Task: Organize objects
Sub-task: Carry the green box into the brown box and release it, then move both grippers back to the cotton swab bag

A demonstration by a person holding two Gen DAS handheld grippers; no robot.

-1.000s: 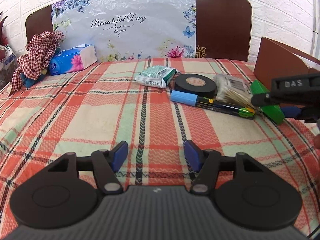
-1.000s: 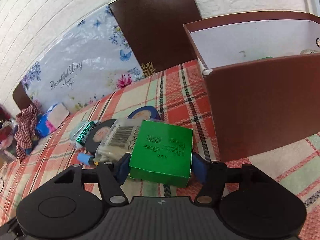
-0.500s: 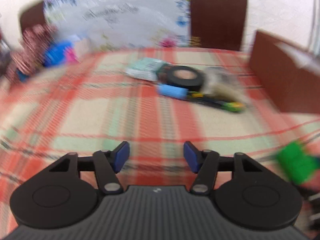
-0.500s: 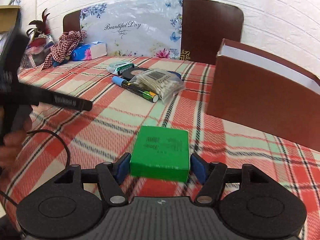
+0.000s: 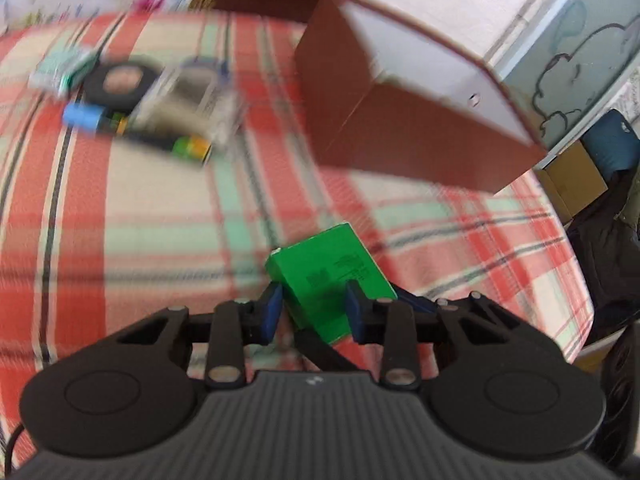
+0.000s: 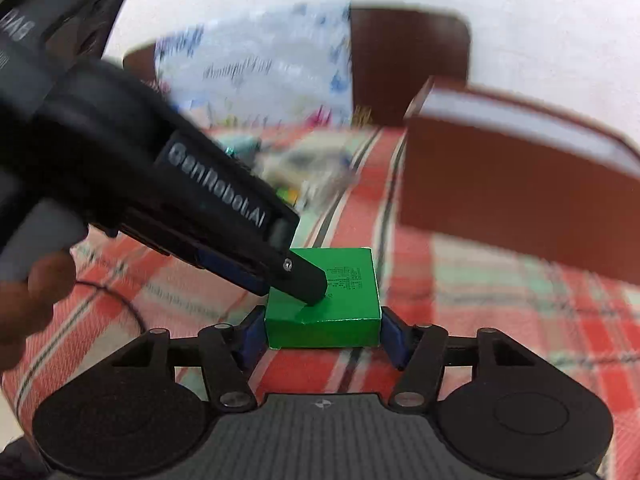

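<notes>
A small green box [image 6: 326,300] is held between the blue pads of my right gripper [image 6: 322,334], which is shut on it above the plaid cloth. My left gripper [image 5: 314,312] has come in from the left; its open fingers straddle the same green box [image 5: 332,280], and one black finger [image 6: 306,280] lies over the box top. I cannot tell whether its pads touch the box. Both views are blurred by motion.
A brown open box with a white inside [image 5: 420,92] stands at the right on the plaid-covered table [image 5: 140,200]. A black tape roll [image 5: 120,84], a marker [image 5: 136,128], a clear packet [image 5: 192,104] and a green-white packet [image 5: 60,72] lie at the back left. The table edge drops off at right.
The left gripper swung right and down to the green box. The right gripper, still shut on the box, pulled back toward the near table edge, away from the object pile.
</notes>
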